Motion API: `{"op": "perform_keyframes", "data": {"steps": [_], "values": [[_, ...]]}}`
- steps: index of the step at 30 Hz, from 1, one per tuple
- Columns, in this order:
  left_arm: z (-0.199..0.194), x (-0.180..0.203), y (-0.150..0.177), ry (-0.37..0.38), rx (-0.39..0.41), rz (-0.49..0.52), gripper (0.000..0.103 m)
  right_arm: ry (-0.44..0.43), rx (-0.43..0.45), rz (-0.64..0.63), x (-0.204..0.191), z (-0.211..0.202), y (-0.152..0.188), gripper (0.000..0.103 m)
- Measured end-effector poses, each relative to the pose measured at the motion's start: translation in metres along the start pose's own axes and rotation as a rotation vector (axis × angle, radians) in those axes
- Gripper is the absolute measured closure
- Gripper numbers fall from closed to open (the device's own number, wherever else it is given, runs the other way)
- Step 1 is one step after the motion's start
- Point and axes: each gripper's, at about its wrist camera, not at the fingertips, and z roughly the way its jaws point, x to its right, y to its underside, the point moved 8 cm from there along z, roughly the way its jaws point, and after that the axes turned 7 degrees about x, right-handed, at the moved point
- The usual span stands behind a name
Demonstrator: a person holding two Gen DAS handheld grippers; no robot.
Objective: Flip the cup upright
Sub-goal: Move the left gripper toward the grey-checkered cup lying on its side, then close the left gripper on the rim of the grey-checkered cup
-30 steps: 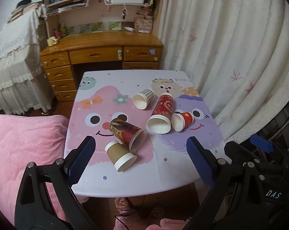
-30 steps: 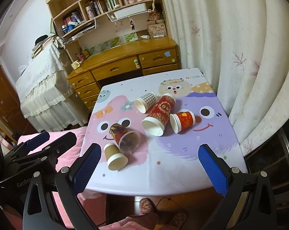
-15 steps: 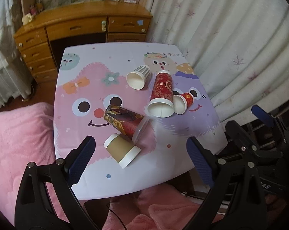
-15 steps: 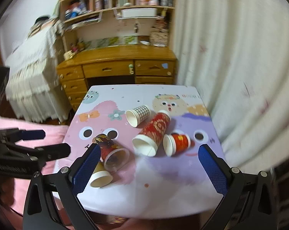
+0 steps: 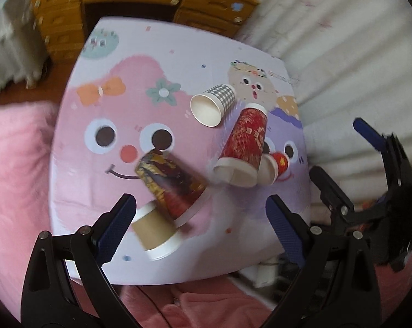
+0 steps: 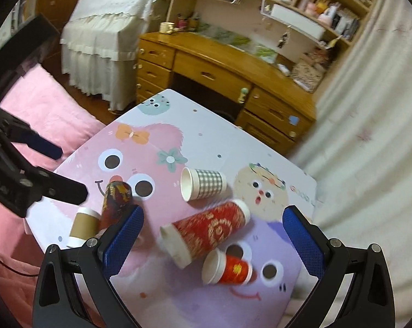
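Pink and purple cartoon faces cover the little table (image 5: 77,125) where five paper cups lie tipped on their sides. None of them stands up.

Going from left to right in the left wrist view, the first is the brown cup (image 5: 154,229) with white rims, near the front edge of the table. It touches the dark red and gold cup (image 5: 173,183), which lies partly on top of it. Both sit between the wide-apart blue fingers (image 5: 115,227) of the left gripper (image 5: 200,224), which is open and holds nothing. I cannot tell if the fingers touch the brown cup.

Next comes the checked cup (image 5: 214,104), farther back, with its open mouth facing front and left. Beside it lies the tall red cup (image 5: 244,147), with its mouth toward the front edge. The small red cup (image 5: 274,165) lies right against the tall one, close to the right edge of the table.

In the right wrist view, the right gripper (image 6: 210,232) hangs above the table with its blue fingers (image 6: 301,243) spread wide. It is open too and holds nothing. The tall red cup (image 6: 208,232) and the small red cup (image 6: 227,269) show between its fingers.

A wooden desk (image 6: 219,63) stands behind the table, and a white curtain (image 6: 370,136) hangs on the right.
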Motion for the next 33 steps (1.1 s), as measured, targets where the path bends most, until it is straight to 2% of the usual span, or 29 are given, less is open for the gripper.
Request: {"op": "perform_keyframes", "data": {"steps": [4, 8, 12, 18, 24, 29, 33], "values": [[0.035, 0.015, -0.022, 0.022, -0.027, -0.149, 0.008, -0.087, 0.001, -0.011, 0.04, 0.039, -0.002, 0.0], [0.076, 0.03, -0.045, 0.042, -0.051, -0.356, 0.008, -0.153, -0.025, -0.013, 0.086, 0.09, 0.002, 0.0], [0.115, 0.04, -0.065, 0.101, -0.052, -0.6, 0.008, -0.184, -0.042, 0.006, 0.128, 0.139, 0.01, 0.0], [0.165, 0.047, -0.077, 0.148, -0.056, -0.885, 0.008, -0.207, -0.056, 0.096, 0.179, 0.204, 0.018, 0.0], [0.212, 0.04, -0.072, 0.157, -0.065, -1.142, 0.008, -0.204, -0.113, 0.259, 0.214, 0.259, 0.035, 0.0], [0.244, 0.033, -0.071, 0.156, -0.078, -1.31, 0.009, -0.222, -0.173, 0.477, 0.244, 0.301, 0.052, 0.0], [0.268, 0.026, -0.073, 0.115, -0.082, -1.408, 0.009, -0.2, -0.188, 0.534, 0.257, 0.321, 0.064, 0.0]]}}
